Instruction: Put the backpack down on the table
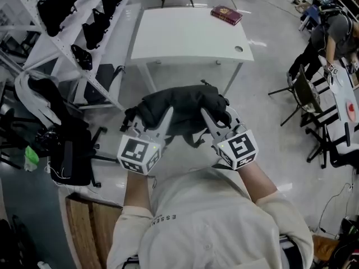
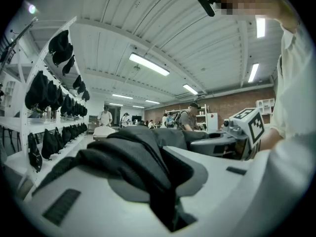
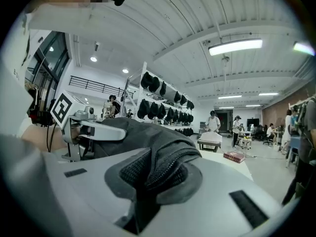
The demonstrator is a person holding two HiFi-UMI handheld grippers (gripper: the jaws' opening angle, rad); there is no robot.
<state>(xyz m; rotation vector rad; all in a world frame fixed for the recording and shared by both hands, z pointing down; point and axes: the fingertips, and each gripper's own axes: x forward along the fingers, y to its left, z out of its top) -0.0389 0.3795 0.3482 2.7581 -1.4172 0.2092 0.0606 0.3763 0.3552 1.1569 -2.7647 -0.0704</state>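
The backpack (image 1: 182, 110), dark and slumped, hangs in mid-air just short of the white table's (image 1: 185, 43) near edge. The left gripper (image 1: 166, 120) pinches a fold of its fabric and the right gripper (image 1: 208, 120) bites a mesh-lined fold. This looks like the carrying step; the next move calls for a reach forward over the near edge and a lowering onto bare tabletop. A red book (image 1: 226, 14) lies at the far right corner, clear of the way. A rack of black bags (image 1: 84, 21) flanks the left side.
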